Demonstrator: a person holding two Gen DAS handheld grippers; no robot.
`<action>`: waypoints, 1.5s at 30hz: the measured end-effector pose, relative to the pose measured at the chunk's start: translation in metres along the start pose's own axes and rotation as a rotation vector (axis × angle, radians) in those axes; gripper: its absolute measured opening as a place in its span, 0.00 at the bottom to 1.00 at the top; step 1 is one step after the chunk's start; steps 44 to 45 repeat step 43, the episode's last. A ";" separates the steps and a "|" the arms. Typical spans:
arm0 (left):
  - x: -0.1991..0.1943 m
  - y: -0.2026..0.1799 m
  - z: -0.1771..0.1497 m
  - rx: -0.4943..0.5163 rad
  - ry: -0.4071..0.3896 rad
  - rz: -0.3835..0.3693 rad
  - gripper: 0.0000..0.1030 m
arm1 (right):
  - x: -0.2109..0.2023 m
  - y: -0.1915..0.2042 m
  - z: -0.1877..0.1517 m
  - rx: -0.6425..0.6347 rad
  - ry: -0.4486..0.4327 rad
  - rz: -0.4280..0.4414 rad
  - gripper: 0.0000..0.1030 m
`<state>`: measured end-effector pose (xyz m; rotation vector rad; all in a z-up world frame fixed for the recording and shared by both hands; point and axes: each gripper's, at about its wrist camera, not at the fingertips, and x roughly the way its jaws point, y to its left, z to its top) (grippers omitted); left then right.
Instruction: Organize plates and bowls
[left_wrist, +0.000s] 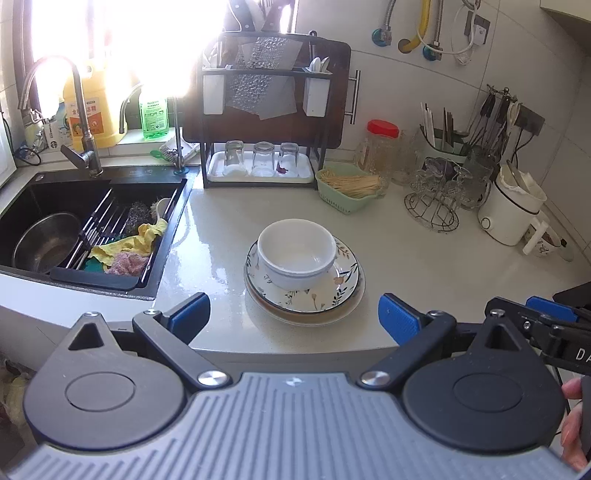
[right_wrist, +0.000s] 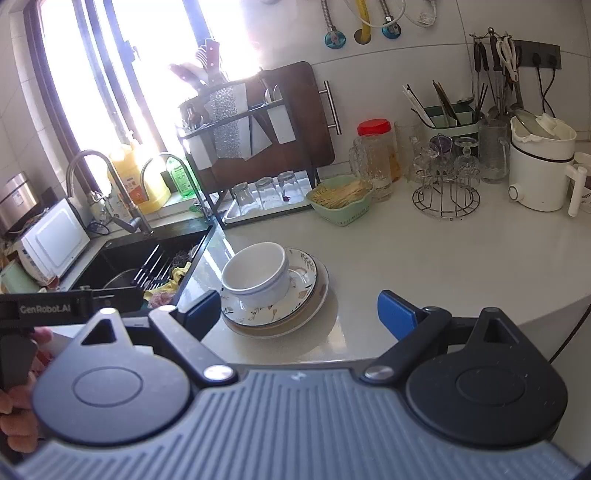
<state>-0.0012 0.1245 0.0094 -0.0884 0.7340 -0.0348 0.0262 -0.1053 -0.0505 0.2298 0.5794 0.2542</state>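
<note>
Two nested white bowls (left_wrist: 296, 252) sit on a floral plate (left_wrist: 343, 284), which lies on a larger tan-rimmed plate (left_wrist: 295, 317), near the counter's front edge. The stack also shows in the right wrist view: bowls (right_wrist: 256, 273), floral plate (right_wrist: 301, 273), tan plate (right_wrist: 321, 291). My left gripper (left_wrist: 293, 317) is open and empty, just in front of the stack. My right gripper (right_wrist: 299, 314) is open and empty, in front of the stack and to its right. The right gripper's fingers (left_wrist: 546, 314) show at the right edge of the left wrist view.
A black sink (left_wrist: 74, 206) with a metal bowl, rack and cloths lies to the left. A dish rack (left_wrist: 266, 122) with upturned glasses stands behind. A green basket (left_wrist: 351, 190), red-lidded jar (left_wrist: 380, 151), wire glass stand (left_wrist: 436, 199) and white kettle (left_wrist: 513, 210) line the back right.
</note>
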 end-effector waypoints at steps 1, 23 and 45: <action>-0.001 0.000 -0.001 0.001 -0.001 0.002 0.96 | 0.000 0.000 -0.001 0.002 0.002 0.003 0.90; -0.012 0.000 -0.019 -0.054 0.024 -0.003 0.96 | -0.014 0.001 -0.010 -0.020 -0.002 0.009 0.90; -0.019 -0.013 -0.020 -0.030 0.014 0.007 0.97 | -0.004 -0.004 -0.006 -0.033 0.011 0.032 0.90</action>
